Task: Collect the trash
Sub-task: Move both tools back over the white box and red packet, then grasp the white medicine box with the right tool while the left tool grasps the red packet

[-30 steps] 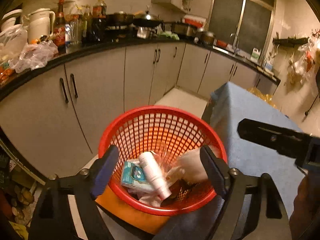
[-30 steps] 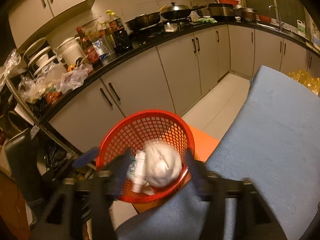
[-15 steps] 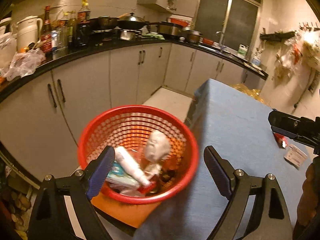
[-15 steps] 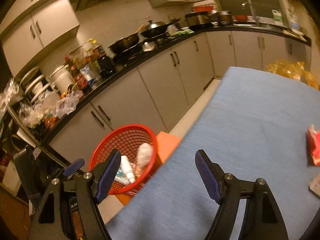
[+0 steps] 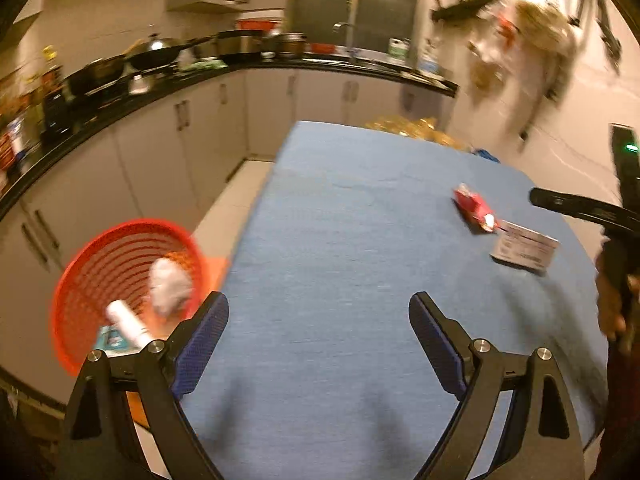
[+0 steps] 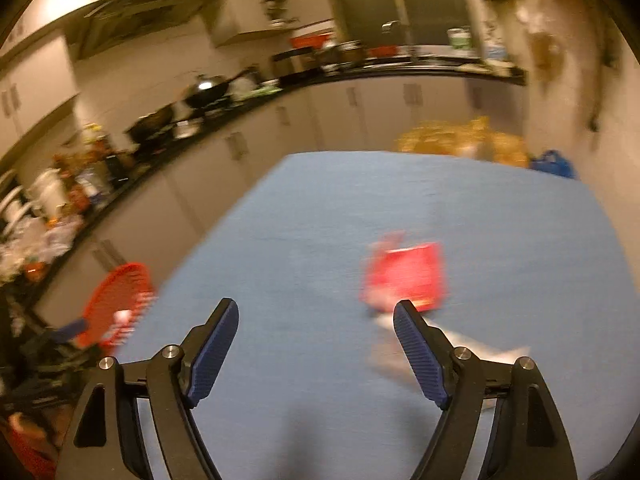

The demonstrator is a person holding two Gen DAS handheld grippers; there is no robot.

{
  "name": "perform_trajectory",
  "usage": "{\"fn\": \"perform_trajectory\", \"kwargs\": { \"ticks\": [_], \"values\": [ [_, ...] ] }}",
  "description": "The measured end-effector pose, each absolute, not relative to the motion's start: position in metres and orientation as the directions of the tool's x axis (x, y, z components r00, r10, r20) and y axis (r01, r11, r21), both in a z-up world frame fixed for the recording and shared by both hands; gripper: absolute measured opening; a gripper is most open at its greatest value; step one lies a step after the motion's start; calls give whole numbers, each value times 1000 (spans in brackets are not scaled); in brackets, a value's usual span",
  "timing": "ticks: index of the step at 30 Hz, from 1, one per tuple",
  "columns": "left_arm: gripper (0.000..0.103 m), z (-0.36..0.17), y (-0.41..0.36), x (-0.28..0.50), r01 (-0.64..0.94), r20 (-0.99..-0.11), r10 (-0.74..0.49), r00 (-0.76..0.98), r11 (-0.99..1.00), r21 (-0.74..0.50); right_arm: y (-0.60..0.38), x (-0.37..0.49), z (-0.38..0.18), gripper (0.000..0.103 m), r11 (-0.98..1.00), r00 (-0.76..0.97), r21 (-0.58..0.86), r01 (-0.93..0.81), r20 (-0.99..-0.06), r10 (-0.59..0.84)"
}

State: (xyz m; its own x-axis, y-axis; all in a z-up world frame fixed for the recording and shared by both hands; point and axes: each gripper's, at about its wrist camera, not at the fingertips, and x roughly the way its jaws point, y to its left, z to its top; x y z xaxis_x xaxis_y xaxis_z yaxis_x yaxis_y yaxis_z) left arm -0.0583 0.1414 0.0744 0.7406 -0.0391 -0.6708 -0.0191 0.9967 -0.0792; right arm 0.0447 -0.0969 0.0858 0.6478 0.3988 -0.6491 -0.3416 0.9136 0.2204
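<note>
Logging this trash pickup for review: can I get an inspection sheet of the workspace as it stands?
Surface: blue cloth-covered table.
Job's things: red crumpled wrapper and white printed card lie on the table; red mesh plastic basket beside it already holds trash.
Clutter: yellow crinkly bags past the far edge.
Grippers: left gripper open, empty; right gripper empty, jaws opening.
Cables: nothing seen.
Surroundings: kitchen counter, pots, cabinets.
</note>
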Motion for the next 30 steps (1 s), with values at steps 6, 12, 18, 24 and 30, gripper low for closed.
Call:
{"fn": "perform_trajectory", "kwargs": {
  "ticks": [6,12,18,24,30],
  "values": [
    [91,71,90,-41,93,-704,-129,699,992,-89,-168,92,51,82,916,542,262,-305,-743,393],
    [91,73,60,-20,139,-736,-171,655,985,-105,-149,63,38,44,869,447,195,-454,-794,412],
    [91,78,31,13,145,-762,-198,616,980,-137,-137,35,37,23,898,512,60,-435,-804,302],
    [91,76,-5,65,103,-772,-221,596,975,-199,-183,25,63,15,903,608,268,-335,-671,424],
    [90,47,-30,136,14,-820,-196,538,974,-224,-195,17,72,15,887,671,358,-292,-585,456]
  ]
}}
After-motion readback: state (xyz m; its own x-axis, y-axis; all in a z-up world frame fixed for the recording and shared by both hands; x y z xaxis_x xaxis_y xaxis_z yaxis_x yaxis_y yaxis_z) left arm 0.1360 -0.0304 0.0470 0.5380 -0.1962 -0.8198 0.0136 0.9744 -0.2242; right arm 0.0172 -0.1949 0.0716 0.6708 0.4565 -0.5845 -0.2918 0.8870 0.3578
